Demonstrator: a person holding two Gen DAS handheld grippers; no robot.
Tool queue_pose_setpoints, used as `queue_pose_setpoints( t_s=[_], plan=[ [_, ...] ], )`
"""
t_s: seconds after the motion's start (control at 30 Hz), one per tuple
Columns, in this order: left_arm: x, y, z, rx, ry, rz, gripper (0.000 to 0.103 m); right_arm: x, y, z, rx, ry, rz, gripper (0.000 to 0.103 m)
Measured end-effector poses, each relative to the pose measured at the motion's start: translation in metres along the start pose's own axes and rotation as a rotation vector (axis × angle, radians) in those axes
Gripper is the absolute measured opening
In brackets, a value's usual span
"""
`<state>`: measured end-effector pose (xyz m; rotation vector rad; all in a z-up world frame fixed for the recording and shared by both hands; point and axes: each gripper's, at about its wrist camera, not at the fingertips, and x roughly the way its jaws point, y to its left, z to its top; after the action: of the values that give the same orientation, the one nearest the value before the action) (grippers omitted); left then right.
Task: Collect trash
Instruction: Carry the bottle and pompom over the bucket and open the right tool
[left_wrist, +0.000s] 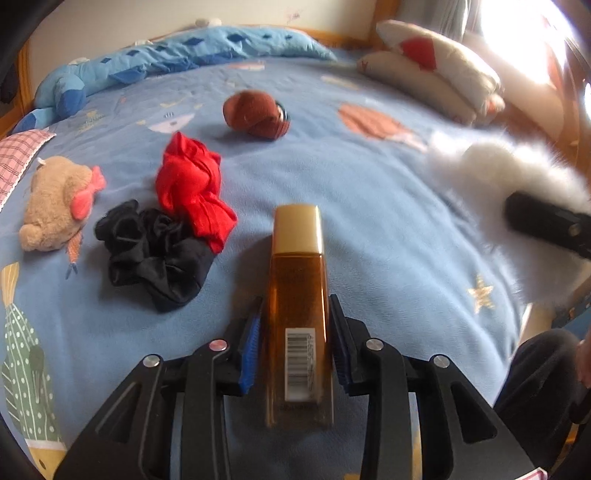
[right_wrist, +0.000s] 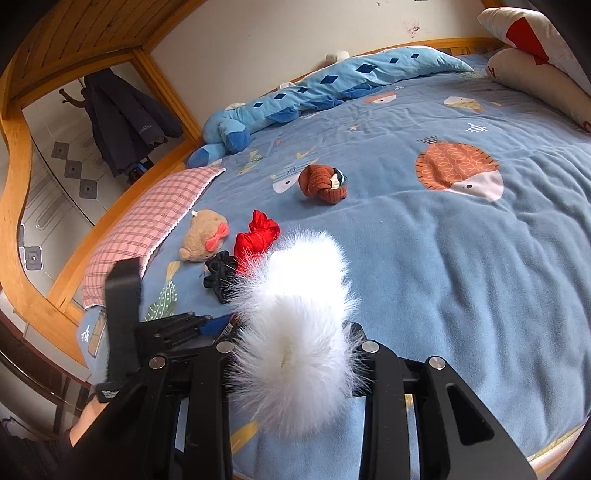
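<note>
Left gripper (left_wrist: 295, 332): clamped on amber bottle (left_wrist: 297, 295), lower centre of its view, above the blue bedspread (left_wrist: 369, 229). Right gripper (right_wrist: 291, 354): clamped on white fluffy item (right_wrist: 295, 317), bottom centre. Risks: bottle is smooth, held low by its base, may slide or tip forward; fur compresses, grip may loosen. Red cloth (left_wrist: 192, 188) and black scrunchie (left_wrist: 155, 254), left of centre, uncollected.

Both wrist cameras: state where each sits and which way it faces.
Left wrist: on the left gripper, facing across the blue fleece bedspread; fingers clamp an amber plastic bottle.
Right wrist: on the right gripper, facing the same bed; fingers hold a white fluffy pompom.
Shared: red crumpled cloth.
</note>
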<state>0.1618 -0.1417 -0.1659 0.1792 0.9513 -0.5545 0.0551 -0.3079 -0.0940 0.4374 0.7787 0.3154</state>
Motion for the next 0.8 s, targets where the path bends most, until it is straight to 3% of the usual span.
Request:
queue_pose_setpoints(
  t_s=[0.27,0.43,0.6,0.8],
  plan=[
    [-0.007,-0.001,0.001,-0.021,-0.025,-0.024,0.032,-0.003,0.001,-0.003,-0.009,0.004,-0.013,0.029],
    [-0.032,-0.020,0.001,-0.020,-0.061,-0.127,0.032,-0.029,-0.003,-0.013,0.000,-0.025,-0.023,0.029],
    [-0.059,-0.067,0.005,0.028,-0.099,-0.249,0.032,-0.085,-0.014,-0.037,0.042,-0.085,-0.052,0.029],
    [-0.075,-0.147,-0.003,0.130,-0.075,-0.426,0.032,-0.184,-0.036,-0.091,0.127,-0.185,-0.196,0.029]
  ],
)
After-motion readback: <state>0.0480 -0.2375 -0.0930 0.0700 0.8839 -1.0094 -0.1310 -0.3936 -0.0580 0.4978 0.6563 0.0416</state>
